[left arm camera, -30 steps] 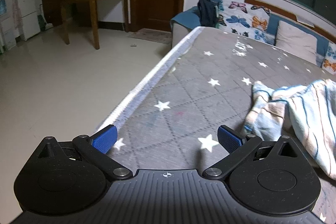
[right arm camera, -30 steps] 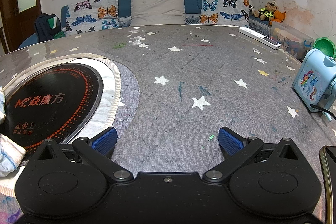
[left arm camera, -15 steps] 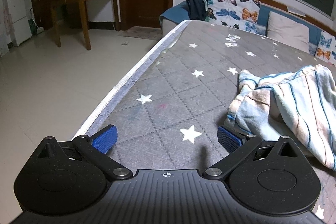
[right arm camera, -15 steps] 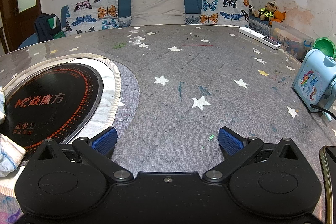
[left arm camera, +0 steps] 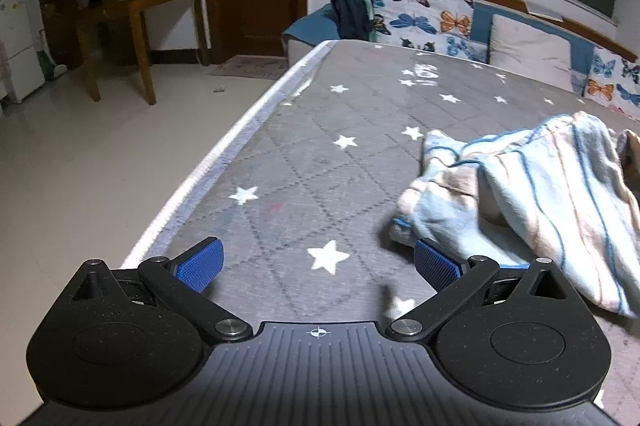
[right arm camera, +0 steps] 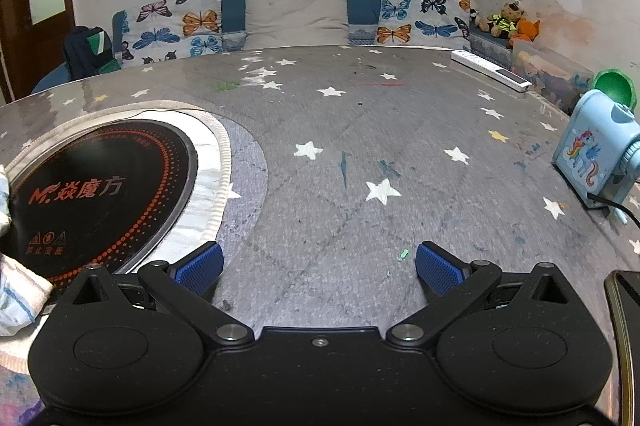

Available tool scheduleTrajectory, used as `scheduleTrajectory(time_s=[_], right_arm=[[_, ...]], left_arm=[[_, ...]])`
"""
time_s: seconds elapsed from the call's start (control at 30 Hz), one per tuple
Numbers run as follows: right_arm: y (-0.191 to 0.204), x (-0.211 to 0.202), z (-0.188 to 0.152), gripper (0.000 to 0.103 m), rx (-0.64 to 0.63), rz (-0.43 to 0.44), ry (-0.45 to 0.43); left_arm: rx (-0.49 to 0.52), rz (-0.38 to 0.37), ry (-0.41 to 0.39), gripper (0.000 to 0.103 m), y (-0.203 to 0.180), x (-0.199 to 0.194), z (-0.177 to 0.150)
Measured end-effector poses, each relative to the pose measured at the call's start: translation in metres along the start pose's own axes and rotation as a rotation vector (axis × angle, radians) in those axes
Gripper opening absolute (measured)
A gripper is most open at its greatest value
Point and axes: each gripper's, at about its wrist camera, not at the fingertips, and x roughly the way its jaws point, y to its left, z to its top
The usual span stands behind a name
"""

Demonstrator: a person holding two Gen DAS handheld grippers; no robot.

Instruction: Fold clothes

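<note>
1. The striped garment (left arm camera: pixel 532 194) runs off the frame at 3 o'clock in the left wrist view, so its full shape cannot be read; in the right wrist view only a scrap of it shows at 9 o'clock, over the edge of the black induction cooktop (right arm camera: pixel 92 194).
2. The left gripper (left arm camera: pixel 319 264) hangs low over the star-patterned table cover (left arm camera: pixel 320 146), jaws spread wide and holding nothing. Its right pad (left arm camera: pixel 434 264) sits just beside the garment's near hem; contact cannot be confirmed.
3. The right gripper (right arm camera: pixel 319 264) is likewise low over the cover, jaws wide apart and empty, well apart from the cloth.
4. At 2 o'clock of the right gripper stands a blue unicorn-printed box (right arm camera: pixel 596 154); a white power strip (right arm camera: pixel 490 70) lies at 1 o'clock. Butterfly cushions (right arm camera: pixel 176 26) line the far bench.
</note>
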Motion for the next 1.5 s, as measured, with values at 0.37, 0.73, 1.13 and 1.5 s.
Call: scheduleTrajectory(time_s=[0.37,0.73,1.13,1.5], right_arm=[[0.001,0.002,-0.001,0.103,-0.002,-0.002,0.000],[0.005,-0.001,-0.004,0.103,0.003,-0.013,-0.001],[0.021,-0.028,-0.021,0.103,0.022,0.006,-0.007],[0.023,-0.034,-0.024,0.103,0.041,0.005,-0.012]], left_arm=[[0.048,-0.058,0.021,0.103,-0.025,0.004,-0.005],[0.066,-0.072,0.028,0.103,-0.036,-0.003,-0.009],[0.109,-0.096,0.005,0.103,-0.050,-0.022,-0.013],[0.139,-0.130,-0.002,0.103,-0.063,-0.038,-0.021]])
